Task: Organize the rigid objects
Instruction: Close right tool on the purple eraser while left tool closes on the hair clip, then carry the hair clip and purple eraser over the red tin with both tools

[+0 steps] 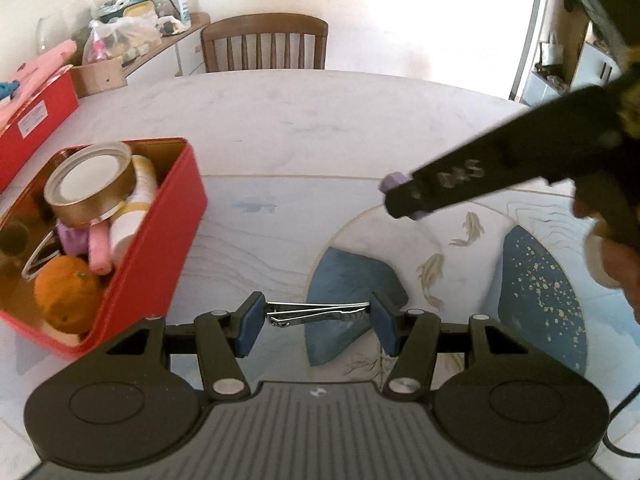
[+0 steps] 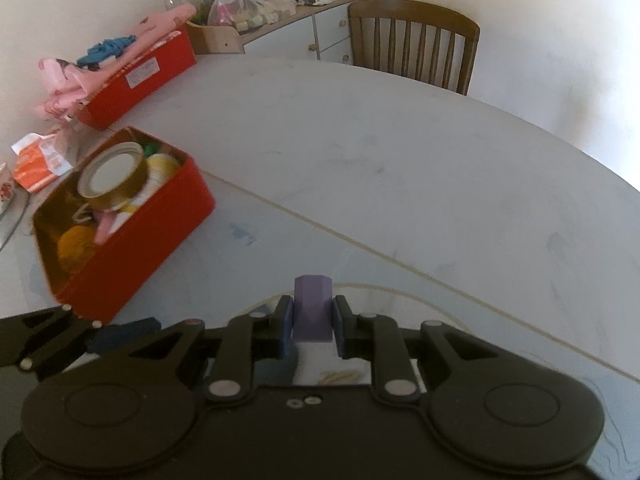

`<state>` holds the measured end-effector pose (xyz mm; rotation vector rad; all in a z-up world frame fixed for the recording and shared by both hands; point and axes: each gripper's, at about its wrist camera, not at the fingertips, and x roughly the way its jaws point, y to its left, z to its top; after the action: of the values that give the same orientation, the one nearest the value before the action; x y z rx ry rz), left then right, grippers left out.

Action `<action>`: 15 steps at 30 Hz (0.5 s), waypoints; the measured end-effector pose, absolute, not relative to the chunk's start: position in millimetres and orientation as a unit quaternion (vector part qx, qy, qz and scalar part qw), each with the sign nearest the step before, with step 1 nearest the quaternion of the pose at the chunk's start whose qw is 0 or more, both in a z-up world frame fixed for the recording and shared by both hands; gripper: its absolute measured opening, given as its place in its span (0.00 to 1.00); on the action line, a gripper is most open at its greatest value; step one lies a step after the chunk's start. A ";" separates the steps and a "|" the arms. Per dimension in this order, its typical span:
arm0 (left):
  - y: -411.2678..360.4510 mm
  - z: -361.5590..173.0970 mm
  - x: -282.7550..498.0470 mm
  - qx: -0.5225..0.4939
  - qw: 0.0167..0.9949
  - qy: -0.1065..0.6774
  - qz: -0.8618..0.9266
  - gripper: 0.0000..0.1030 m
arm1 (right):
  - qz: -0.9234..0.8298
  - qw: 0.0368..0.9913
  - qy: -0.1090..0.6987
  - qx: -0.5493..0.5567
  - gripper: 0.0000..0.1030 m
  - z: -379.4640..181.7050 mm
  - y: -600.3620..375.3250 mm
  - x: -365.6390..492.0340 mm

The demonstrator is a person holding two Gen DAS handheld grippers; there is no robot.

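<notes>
So you're mid-carry with both hands loaded: your left gripper (image 1: 318,314) has its jaws pinching the metal nail clipper (image 1: 316,313) end to end, and your right gripper (image 2: 312,320) is clamped on a purple block (image 2: 312,308). Both hang above the table (image 2: 400,160). Looks like the next move is swinging left and dropping them into the open red tin (image 2: 160,232), which is already pretty full.
</notes>
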<state>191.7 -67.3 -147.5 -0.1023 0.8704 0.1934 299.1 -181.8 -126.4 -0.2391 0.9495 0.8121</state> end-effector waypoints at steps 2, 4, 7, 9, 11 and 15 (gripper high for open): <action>-63.1 -142.5 188.0 -0.054 0.902 0.419 0.092 0.55 | 0.380 0.806 0.442 -0.107 0.20 -120.8 -185.3 293.0; -60.0 -135.4 182.4 -0.056 0.904 0.413 0.090 0.55 | 0.381 0.808 0.438 -0.101 0.20 -114.0 -189.6 285.7; -53.5 -124.9 173.3 -0.061 0.908 0.405 0.089 0.55 | 0.384 0.810 0.434 -0.086 0.20 -104.1 -196.1 274.6; -49.1 -118.9 168.0 -0.062 0.909 0.403 0.086 0.55 | 0.385 0.813 0.430 -0.079 0.20 -97.9 -199.1 267.4; -44.7 -113.0 162.5 -0.062 0.911 0.400 0.083 0.55 | 0.386 0.816 0.425 -0.074 0.20 -91.2 -199.8 259.5; -31.2 -99.5 150.2 -0.064 0.915 0.390 0.081 0.55 | 0.389 0.819 0.416 -0.065 0.20 -80.6 -198.5 244.8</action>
<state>150.2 -31.2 -99.5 -0.1318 0.8030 0.1676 244.8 -198.5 -80.6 -0.1383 0.8868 0.8282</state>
